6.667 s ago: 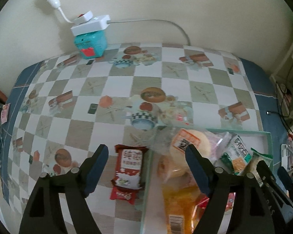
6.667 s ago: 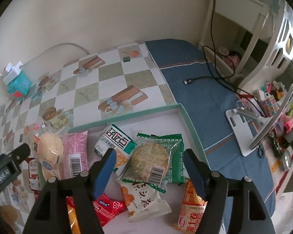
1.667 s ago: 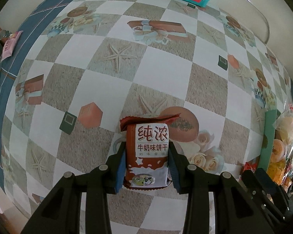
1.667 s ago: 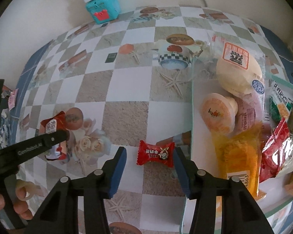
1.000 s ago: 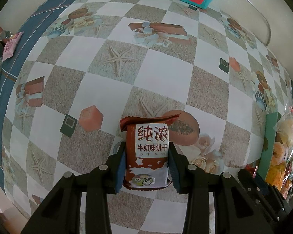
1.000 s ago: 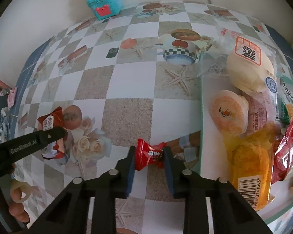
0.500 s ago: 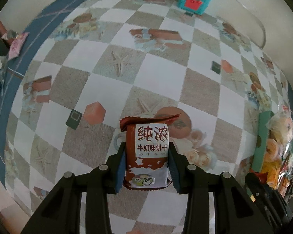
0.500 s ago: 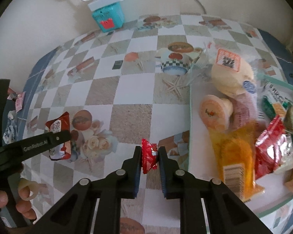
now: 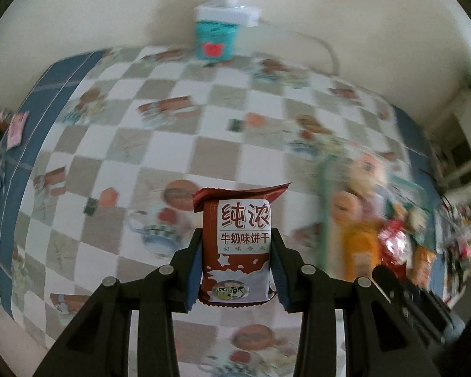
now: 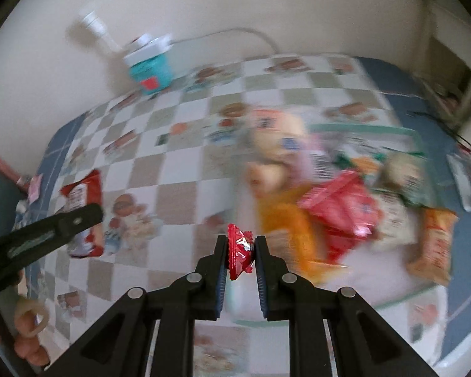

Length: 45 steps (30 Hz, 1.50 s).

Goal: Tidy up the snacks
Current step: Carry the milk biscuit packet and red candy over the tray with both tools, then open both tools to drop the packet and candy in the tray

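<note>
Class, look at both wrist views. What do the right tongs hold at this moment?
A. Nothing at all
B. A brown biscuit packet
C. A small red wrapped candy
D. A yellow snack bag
C. The right tongs are shut on the small red wrapped candy, pinched between the pads; the brown biscuit packet sits in the left tongs instead.

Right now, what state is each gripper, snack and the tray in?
left gripper: shut on the brown biscuit pack, held upright above the table.
right gripper: shut on the red candy, clear of the table.
tray: on the table, piled with blurred snack packets.
</note>
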Available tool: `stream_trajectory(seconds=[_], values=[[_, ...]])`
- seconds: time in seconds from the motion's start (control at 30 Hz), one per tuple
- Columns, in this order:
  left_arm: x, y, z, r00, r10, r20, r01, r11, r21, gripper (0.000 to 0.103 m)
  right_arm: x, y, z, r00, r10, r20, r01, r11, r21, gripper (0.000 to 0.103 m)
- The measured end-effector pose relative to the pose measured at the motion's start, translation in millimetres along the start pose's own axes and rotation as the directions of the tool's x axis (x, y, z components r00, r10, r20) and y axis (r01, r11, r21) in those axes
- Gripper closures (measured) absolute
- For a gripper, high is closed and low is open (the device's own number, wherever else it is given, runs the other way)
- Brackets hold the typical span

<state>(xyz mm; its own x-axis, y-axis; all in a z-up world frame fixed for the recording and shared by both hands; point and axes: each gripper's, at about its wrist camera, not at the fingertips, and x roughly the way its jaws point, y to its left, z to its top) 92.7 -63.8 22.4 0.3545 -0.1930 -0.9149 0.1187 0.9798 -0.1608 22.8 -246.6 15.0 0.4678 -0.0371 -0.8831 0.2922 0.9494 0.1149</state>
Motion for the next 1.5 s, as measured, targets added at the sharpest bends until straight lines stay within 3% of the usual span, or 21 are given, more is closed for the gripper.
stream_trajectory(seconds=[0.17, 0.4, 0.57, 0.63, 0.67, 0.7, 0.73, 0.8, 0.93, 1.03, 1.17, 1.5], values=[[-8, -59, -17, 0.999, -0.054, -0.002, 0.054, 0.990, 0.132, 0.062, -10, -59, -7, 0.994, -0.110, -0.004, 0.109, 0.988, 0.109, 0.085], [13, -121, -37, 0.994, -0.082, -0.071, 0.097, 0.964, 0.247, 0.062, -5, -106, -12, 0.993, -0.112, -0.039, 0.118, 0.973, 0.199, 0.085], [29, -131, -44, 0.991, -0.085, -0.100, 0.109, 0.960, 0.259, 0.062, 6, -113, -13, 0.994, -0.089, -0.066, 0.101, 0.972, 0.211, 0.084], [31, -129, -44, 0.989, -0.098, -0.108, 0.122, 0.962, 0.244, 0.054, 9, -113, -15, 0.993, -0.089, -0.075, 0.103, 0.972, 0.211, 0.084], [32, -127, -44, 0.989, -0.103, -0.110, 0.127, 0.963, 0.239, 0.037, 11, -113, -15, 0.993, -0.092, -0.080, 0.107, 0.972, 0.211, 0.081], [31, -124, -44, 0.989, -0.101, -0.104, 0.123, 0.964, 0.234, 0.029, 13, -113, -15, 0.991, -0.098, -0.086, 0.114, 0.970, 0.213, 0.073], [31, -123, -45, 0.990, -0.097, -0.098, 0.117, 0.966, 0.230, 0.028, 14, -113, -16, 0.991, -0.103, -0.090, 0.120, 0.970, 0.213, 0.067], [31, -117, -45, 0.993, -0.083, -0.090, 0.100, 0.971, 0.216, 0.028, 15, -113, -18, 0.989, -0.113, -0.093, 0.131, 0.969, 0.211, 0.043], [33, -100, -47, 0.995, -0.048, -0.085, 0.063, 0.982, 0.176, 0.018, 14, -111, -24, 0.989, -0.115, -0.090, 0.131, 0.970, 0.203, 0.036], [29, -86, -50, 0.998, -0.005, -0.056, 0.013, 0.990, 0.141, 0.008, 11, -107, -32, 0.989, -0.124, -0.080, 0.137, 0.974, 0.182, 0.020], [24, -68, -58, 0.997, 0.075, -0.022, -0.072, 0.991, 0.113, 0.007, 4, -98, -43, 0.990, -0.131, -0.045, 0.137, 0.981, 0.141, 0.000], [-3, -32, -90, 0.975, 0.214, 0.066, -0.219, 0.973, 0.078, 0.007, -19, -70, -77, 0.994, -0.107, 0.028, 0.106, 0.993, 0.051, 0.000]])
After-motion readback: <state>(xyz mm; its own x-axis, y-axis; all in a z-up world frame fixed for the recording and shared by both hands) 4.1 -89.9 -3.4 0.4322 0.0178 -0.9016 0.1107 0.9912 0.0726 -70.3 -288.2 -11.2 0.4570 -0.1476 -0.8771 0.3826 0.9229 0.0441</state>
